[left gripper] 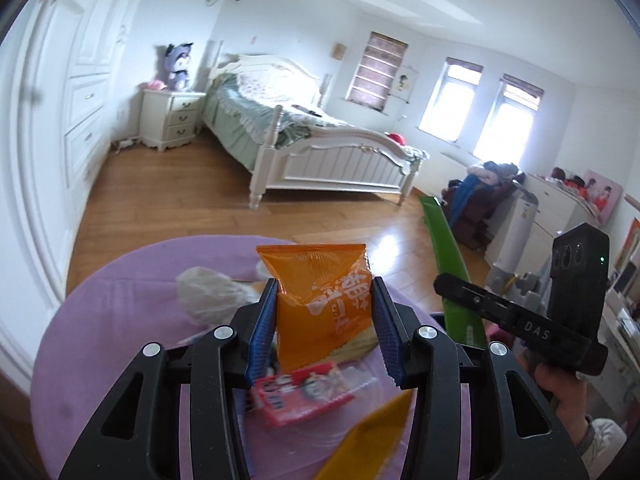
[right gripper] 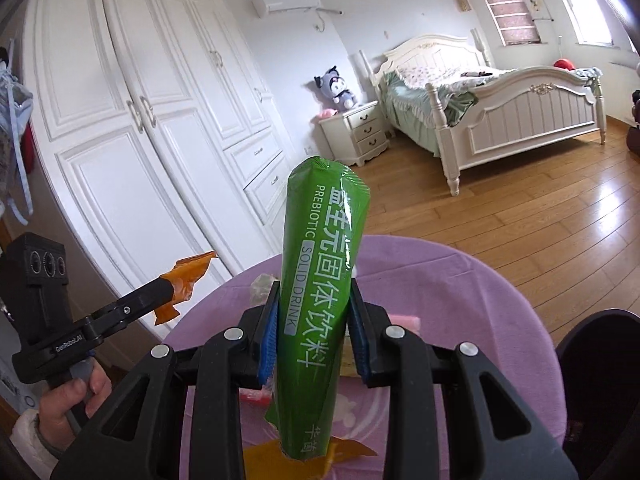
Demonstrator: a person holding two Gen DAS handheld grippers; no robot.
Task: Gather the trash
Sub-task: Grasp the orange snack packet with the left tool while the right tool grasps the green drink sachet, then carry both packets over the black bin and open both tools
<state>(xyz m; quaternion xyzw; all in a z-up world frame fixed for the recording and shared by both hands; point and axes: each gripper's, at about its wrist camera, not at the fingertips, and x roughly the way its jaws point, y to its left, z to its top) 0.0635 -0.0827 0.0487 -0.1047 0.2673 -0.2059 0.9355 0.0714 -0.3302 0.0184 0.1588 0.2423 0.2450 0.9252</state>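
Purple cloth [left gripper: 120,280]: covers the round table under both grippers; in the left wrist view it fills the lower half from 7 to 3 o'clock.
Wood floor [left gripper: 168,200]: lies beyond the table, up to a white bed [left gripper: 328,160] at 12 o'clock.
Wardrobe [right gripper: 132,120]: white doors, at 10 o'clock in the right wrist view.
Dark bin [right gripper: 600,360]: its rim shows at 4 o'clock in the right wrist view, just beside the table.
Left gripper [left gripper: 324,320]: its blue pads pinch the orange packet [left gripper: 320,304], which stands upright between them, lifted clear of the cloth.
Right gripper [right gripper: 312,320]: its pads clamp the green sachet [right gripper: 320,280] by its middle; the sachet points up toward 12 o'clock, its lower end hanging toward the camera.
Hands: the person's right hand [left gripper: 560,392] grips its handle at 4 o'clock in the left view; the left hand [right gripper: 76,396] shows at 8 o'clock in the right view.
Red wrapper [left gripper: 304,392]: lies on the cloth at 6 o'clock, below the orange packet.
Clear plastic wad [left gripper: 212,292]: on the cloth at 9 o'clock of the left gripper's pads.
Yellow scrap [left gripper: 368,440]: blurred, near the lens at 5 o'clock.
Pink piece [right gripper: 404,322]: on the cloth just right of the right gripper's pads.
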